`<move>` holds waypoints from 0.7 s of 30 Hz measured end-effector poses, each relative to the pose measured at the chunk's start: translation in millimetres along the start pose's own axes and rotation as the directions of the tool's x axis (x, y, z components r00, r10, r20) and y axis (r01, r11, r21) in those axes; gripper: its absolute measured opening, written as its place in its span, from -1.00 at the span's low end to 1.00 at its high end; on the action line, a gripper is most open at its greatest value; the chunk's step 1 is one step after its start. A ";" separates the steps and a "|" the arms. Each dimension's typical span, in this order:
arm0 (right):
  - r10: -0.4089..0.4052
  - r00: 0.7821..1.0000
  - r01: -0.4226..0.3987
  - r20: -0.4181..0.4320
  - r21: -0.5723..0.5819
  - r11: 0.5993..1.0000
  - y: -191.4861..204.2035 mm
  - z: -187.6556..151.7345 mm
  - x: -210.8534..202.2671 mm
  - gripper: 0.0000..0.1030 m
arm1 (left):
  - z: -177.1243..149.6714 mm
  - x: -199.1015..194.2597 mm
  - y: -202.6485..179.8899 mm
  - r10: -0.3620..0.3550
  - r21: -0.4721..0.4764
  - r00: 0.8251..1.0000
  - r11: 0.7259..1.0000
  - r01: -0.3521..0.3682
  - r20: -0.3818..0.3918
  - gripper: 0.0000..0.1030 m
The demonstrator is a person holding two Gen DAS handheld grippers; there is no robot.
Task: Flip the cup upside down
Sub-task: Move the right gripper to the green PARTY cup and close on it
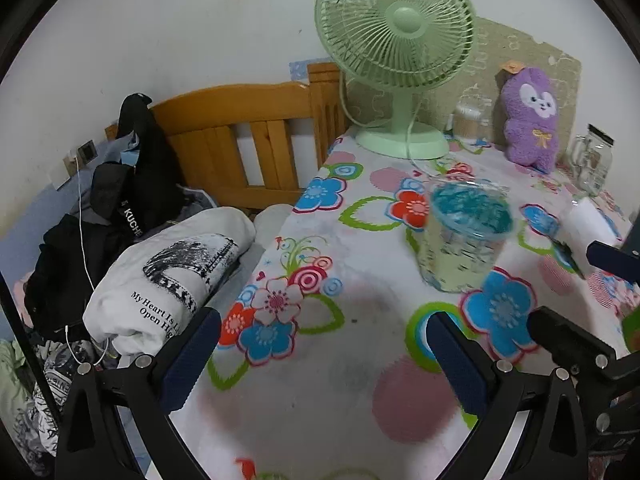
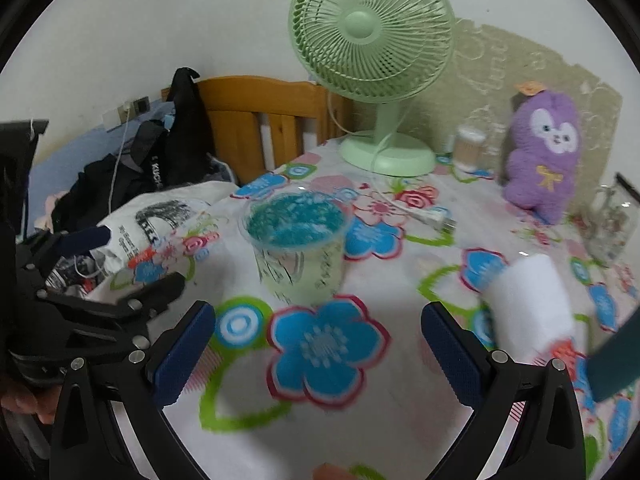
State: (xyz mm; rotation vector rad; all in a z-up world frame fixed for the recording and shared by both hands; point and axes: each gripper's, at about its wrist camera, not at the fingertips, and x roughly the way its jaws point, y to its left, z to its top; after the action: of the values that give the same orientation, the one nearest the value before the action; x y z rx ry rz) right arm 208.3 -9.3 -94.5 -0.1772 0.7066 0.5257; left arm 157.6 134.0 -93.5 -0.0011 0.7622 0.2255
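Observation:
A clear plastic cup (image 1: 464,236) with a teal inside stands upright, mouth up, on the flowered tablecloth (image 1: 320,264). In the right wrist view the cup (image 2: 298,248) is straight ahead of the fingers. My left gripper (image 1: 320,344) is open and empty, short of the cup and to its left. My right gripper (image 2: 318,344) is open and empty, a little short of the cup. The right gripper's fingers (image 1: 568,340) show at the right edge of the left wrist view. The left gripper's fingers (image 2: 120,304) show at the left of the right wrist view.
A green desk fan (image 1: 396,56) stands at the table's back, its cord and plug (image 2: 436,218) lying behind the cup. A purple plush toy (image 2: 544,156), a cotton-swab jar (image 2: 468,148) and glass jars (image 1: 592,160) line the back right. A white roll (image 2: 532,304) lies right. A bed with clothes (image 1: 168,272) is left.

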 end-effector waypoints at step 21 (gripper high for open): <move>0.118 0.991 -0.112 -0.061 0.095 0.989 -9.4 27.0 74.3 0.29 | 11.1 34.8 23.4 0.058 -0.015 0.997 0.998 -0.058 -0.048 1.00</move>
State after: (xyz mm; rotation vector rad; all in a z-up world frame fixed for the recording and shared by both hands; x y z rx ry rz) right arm 276.0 21.2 -123.3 -0.0687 0.8076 0.5987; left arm 184.8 164.8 -107.4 0.0005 0.8079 0.2877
